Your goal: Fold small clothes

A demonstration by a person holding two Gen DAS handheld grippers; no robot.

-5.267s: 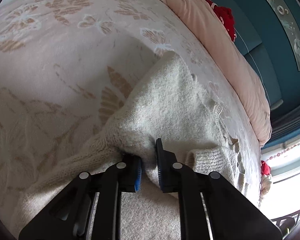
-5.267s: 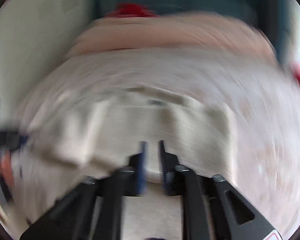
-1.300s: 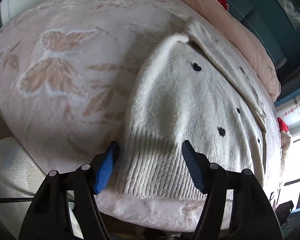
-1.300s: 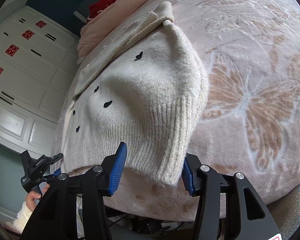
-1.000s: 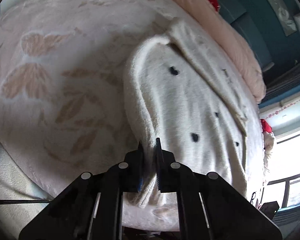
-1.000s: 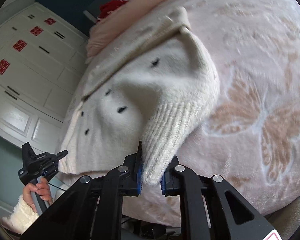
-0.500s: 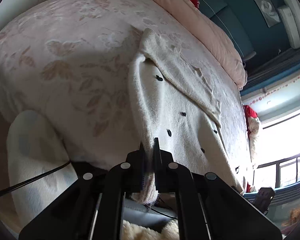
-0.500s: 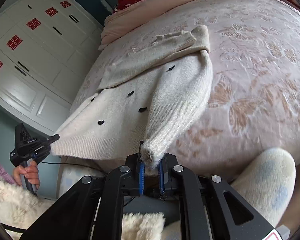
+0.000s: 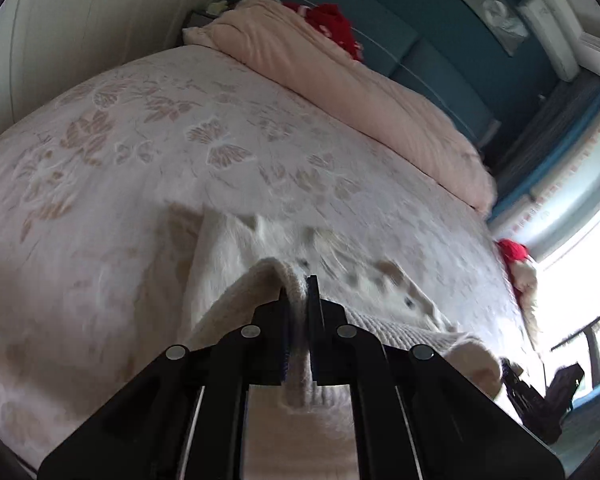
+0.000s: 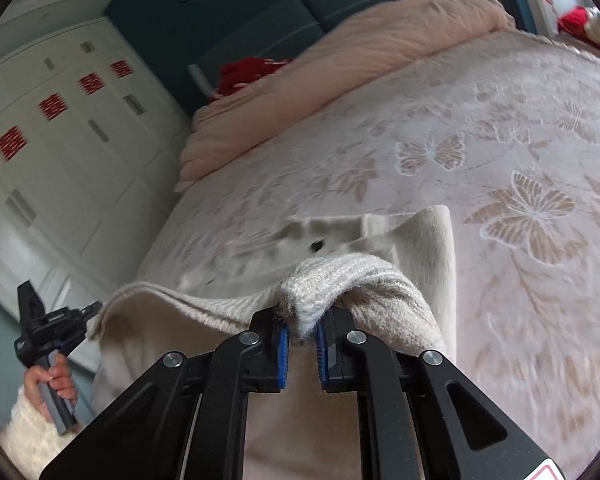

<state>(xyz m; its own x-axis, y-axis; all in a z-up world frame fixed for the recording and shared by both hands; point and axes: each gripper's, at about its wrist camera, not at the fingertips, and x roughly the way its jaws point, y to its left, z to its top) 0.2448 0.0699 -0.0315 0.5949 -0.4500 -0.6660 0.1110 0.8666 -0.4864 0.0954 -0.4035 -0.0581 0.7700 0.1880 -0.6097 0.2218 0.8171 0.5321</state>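
Both hem corners are being carried up and forward over the bed [image 9: 148, 168]; half a second ago they were hanging past its near edge. Ribbed hem of the cream sweater [image 10: 340, 276] is being pinched by the nearly closed right gripper [image 10: 302, 330]; likewise by the left gripper [image 9: 298, 312]. Corners are best being kept level and taut, then laid onto the collar end. Both grippers are being angled downward, side by side
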